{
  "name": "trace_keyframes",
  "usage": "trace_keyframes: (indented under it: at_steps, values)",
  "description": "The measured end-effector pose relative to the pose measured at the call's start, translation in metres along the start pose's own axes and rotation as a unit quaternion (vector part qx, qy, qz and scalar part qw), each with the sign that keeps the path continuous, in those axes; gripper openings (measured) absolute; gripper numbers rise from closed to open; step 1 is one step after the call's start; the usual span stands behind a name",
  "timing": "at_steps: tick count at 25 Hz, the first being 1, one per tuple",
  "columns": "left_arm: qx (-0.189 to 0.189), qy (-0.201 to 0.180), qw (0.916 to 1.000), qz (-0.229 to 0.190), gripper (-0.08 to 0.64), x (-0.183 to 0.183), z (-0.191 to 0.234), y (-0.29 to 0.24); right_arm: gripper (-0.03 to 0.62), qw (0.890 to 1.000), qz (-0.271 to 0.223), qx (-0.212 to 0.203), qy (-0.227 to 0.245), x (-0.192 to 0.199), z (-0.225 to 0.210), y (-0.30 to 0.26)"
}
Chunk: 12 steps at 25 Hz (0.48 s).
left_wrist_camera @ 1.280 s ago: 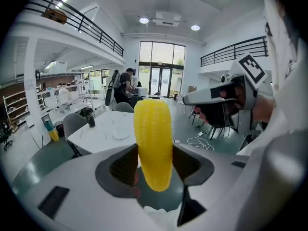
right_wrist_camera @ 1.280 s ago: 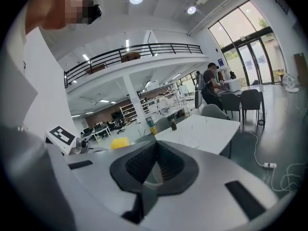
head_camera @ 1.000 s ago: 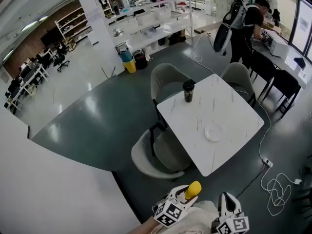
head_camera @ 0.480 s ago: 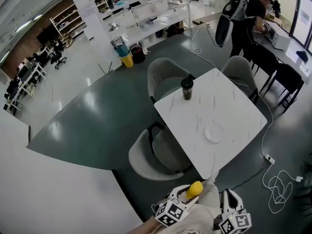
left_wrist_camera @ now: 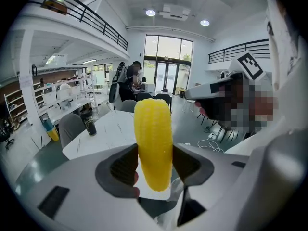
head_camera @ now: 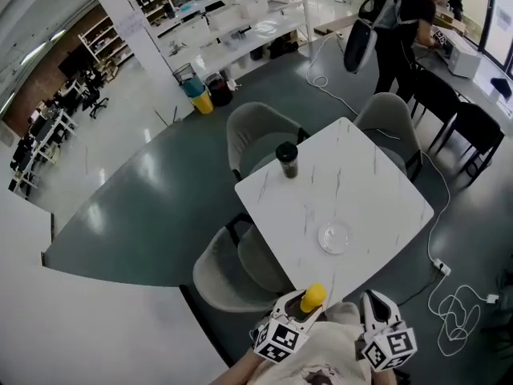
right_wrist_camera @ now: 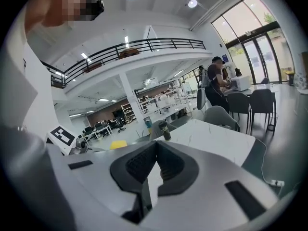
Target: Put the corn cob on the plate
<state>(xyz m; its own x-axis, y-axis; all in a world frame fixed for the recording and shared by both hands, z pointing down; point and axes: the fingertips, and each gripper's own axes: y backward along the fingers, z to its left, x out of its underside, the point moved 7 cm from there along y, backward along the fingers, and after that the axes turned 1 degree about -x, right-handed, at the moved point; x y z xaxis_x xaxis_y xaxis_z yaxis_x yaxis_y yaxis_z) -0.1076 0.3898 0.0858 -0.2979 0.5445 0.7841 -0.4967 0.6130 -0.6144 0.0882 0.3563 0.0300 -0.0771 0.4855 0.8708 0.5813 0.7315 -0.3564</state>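
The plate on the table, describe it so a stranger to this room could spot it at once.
Find the white marble-patterned square table ringed by grey chairs. The small round pale plate lies on it toward the corner closest to the camera. Unlike the tall dark lidded cup by the far left edge, it is flat, low and empty.
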Motion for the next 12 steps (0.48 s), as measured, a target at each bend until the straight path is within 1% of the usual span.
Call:
trace_keyframes:
  at_steps: [3,6,9,12]
  values:
    - [-0.019,0.0,0.9998,0.003,0.227,-0.022,0.002,-0.022,0.005,1.0,0.014,-0.025,0.003,-0.011,-0.025,-0.018]
    - [-0.03,0.005,0.9994,0.014,0.227,-0.038,0.0,-0.042,0.005,0.999,0.018,-0.048,0.01,-0.026,-0.044,-0.027]
    - [-0.044,0.01,0.9987,0.022,0.227,-0.056,0.003,-0.061,0.003,0.998,0.023,-0.066,0.012,-0.043,-0.066,-0.038]
    - [-0.065,0.009,0.997,0.04,0.227,-0.067,0.011,-0.087,0.005,0.997,0.028,-0.073,0.005,-0.049,-0.094,-0.054]
